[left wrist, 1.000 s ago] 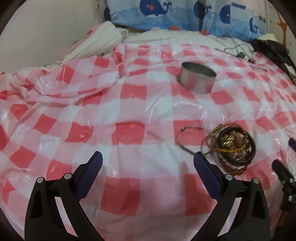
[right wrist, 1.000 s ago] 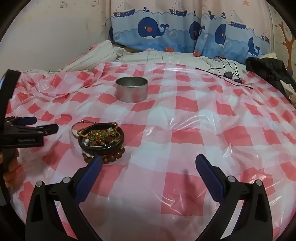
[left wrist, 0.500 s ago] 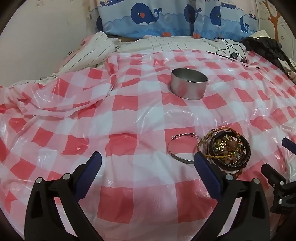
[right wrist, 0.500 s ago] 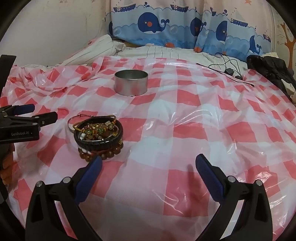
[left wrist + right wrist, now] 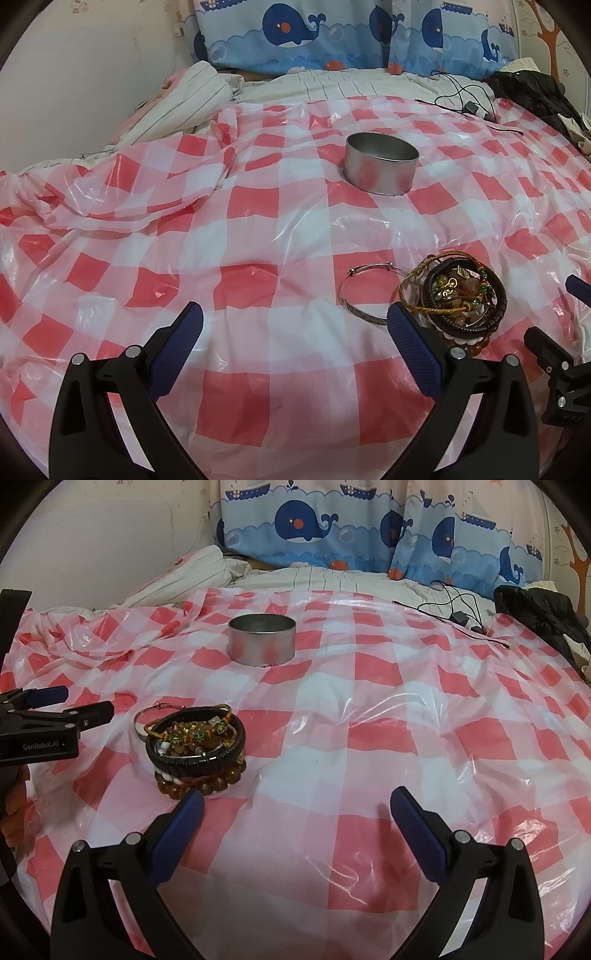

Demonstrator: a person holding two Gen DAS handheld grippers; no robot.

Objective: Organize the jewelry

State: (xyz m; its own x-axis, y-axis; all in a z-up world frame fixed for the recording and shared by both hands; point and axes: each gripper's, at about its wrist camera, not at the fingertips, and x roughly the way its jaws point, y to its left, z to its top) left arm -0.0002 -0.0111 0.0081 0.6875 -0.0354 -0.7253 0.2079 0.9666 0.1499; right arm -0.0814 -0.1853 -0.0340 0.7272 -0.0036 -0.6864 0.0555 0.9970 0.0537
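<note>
Home bedroom: bed (image 5: 332, 579), whale-print pillows (image 5: 314, 528).

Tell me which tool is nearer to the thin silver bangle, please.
Left. The left tool sits open just in front of the silver bangle, one finger almost at its rim. The right tool is open beyond the bracelet pile, farther away.

Bare cloth (image 5: 332, 746) btwn tin (image 5: 261, 642), bracelets (image 5: 195, 749)

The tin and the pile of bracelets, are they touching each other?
Apart. The right wrist view shows the tin standing well behind the bracelets, with bare checked cloth between them.
</note>
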